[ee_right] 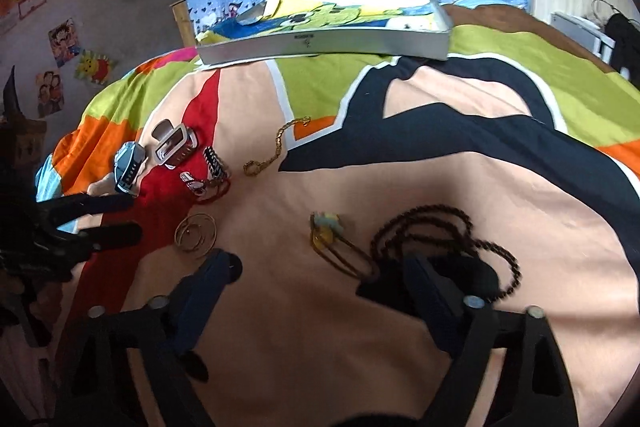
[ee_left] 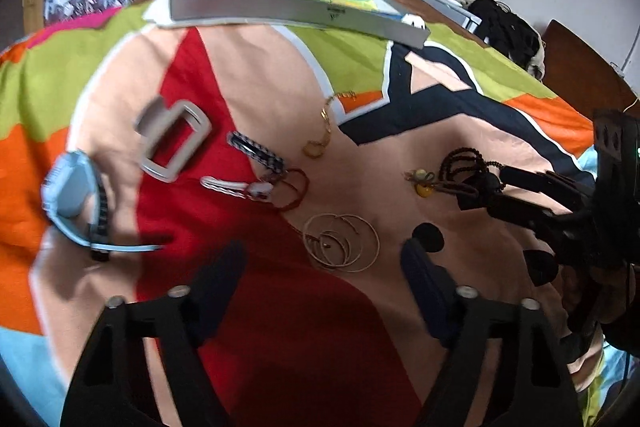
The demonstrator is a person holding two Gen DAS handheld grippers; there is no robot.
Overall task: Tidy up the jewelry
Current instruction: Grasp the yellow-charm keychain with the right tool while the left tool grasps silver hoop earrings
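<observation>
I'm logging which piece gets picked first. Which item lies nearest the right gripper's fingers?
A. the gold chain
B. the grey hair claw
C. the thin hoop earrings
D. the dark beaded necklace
D: the dark beaded necklace lies right at the open right gripper, its right finger over the beads.

Left gripper [ee_left: 328,259] low over the bed, jaws wide apart, fingers pointing far, right gripper [ee_right: 320,267] near the right side, jaws spread wide, tips down at the surface, both angled toward each other
</observation>
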